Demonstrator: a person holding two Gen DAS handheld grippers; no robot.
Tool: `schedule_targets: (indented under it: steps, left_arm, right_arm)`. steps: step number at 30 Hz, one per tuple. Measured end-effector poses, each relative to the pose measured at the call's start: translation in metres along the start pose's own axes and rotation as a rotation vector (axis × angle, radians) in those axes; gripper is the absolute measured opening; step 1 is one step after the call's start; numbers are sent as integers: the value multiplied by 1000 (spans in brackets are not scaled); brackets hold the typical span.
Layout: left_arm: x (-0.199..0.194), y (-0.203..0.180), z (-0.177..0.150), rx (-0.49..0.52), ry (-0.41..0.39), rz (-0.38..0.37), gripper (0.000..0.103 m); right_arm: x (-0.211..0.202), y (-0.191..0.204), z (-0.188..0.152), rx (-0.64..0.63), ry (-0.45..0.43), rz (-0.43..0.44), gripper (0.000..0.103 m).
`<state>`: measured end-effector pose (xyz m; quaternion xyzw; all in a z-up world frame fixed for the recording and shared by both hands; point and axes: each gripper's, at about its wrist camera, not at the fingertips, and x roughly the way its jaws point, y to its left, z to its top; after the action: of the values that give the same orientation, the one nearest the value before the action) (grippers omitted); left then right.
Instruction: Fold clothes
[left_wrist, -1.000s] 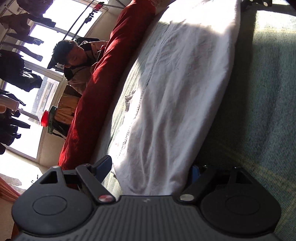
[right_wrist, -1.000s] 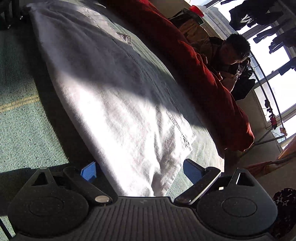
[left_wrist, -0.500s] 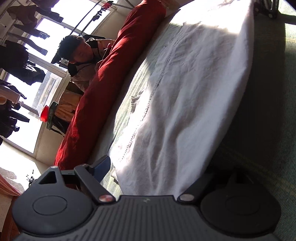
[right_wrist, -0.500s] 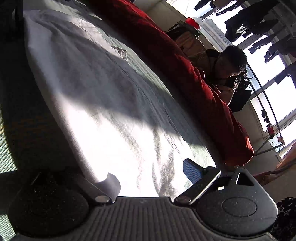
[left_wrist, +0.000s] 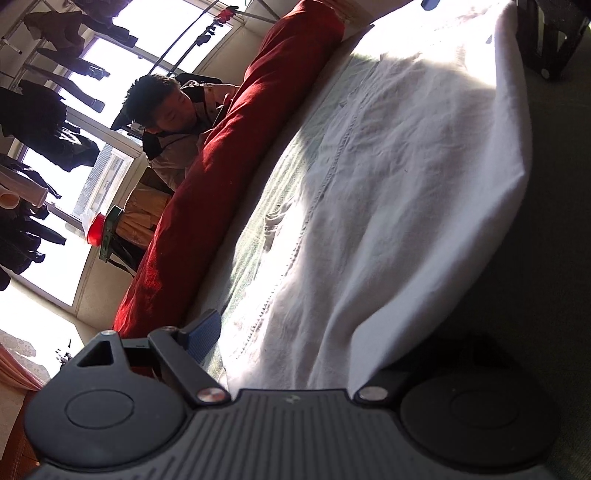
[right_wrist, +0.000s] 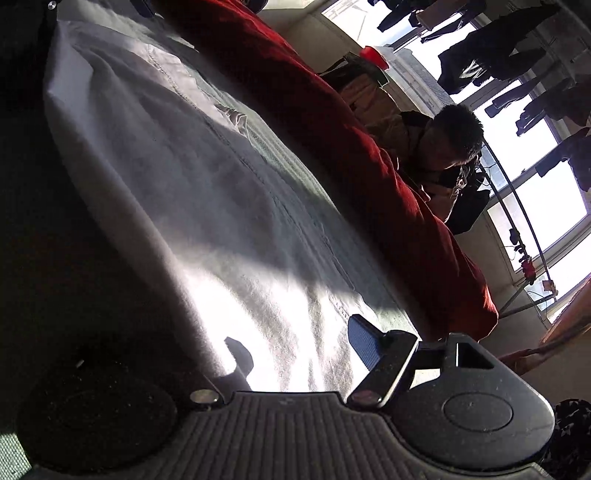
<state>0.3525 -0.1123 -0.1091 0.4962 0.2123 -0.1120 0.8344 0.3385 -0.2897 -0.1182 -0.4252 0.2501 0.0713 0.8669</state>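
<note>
A: Any writing, labels, brand marks?

B: None readable. A small pale mark is sitting on the ribbed housing in both wrist views, too small to make out.

A: Where is the garment lying?

B: The white garment (left_wrist: 399, 206) is spreading flat over the green cover (left_wrist: 258, 236) of a bed, with the red bolster (left_wrist: 229, 177) running along its far side. A stitched seam is running down the cloth.

A: Left gripper?

B: The left gripper (left_wrist: 295, 354) is sitting at the garment's near edge. One blue-padded finger (left_wrist: 203, 334) is showing; the other is hiding under the cloth, which is draping over it. They are standing apart, cloth between them.

A: Right gripper?

B: The right gripper (right_wrist: 299, 349) is likewise straddling the near edge (right_wrist: 280, 332), fingers apart, the blue pad (right_wrist: 364, 341) lying over the cloth and the other in shadow.

A: Changes from a second ago?

B: Both cameras are sitting lower and closer now; the cloth edge is lifting over the inner fingers, where earlier those pads were showing beside it. Someone seated (left_wrist: 173, 122) behind the bolster is leaning in further.
</note>
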Motion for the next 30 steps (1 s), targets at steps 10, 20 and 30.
schedule_targets:
  steps: [10, 20, 30]
  left_arm:
    - [-13, -6, -4, 23, -22, -71, 22]
    - [-42, 14, -1, -29, -83, -15, 9]
    - [-43, 8, -6, -3, -43, -36, 19]
  right_arm:
    - [-4, 10, 8, -49, 0, -25, 45]
    - [-33, 6, 18, -46, -22, -55, 12]
    - [-51, 15, 17, -64, 5, -34, 17]
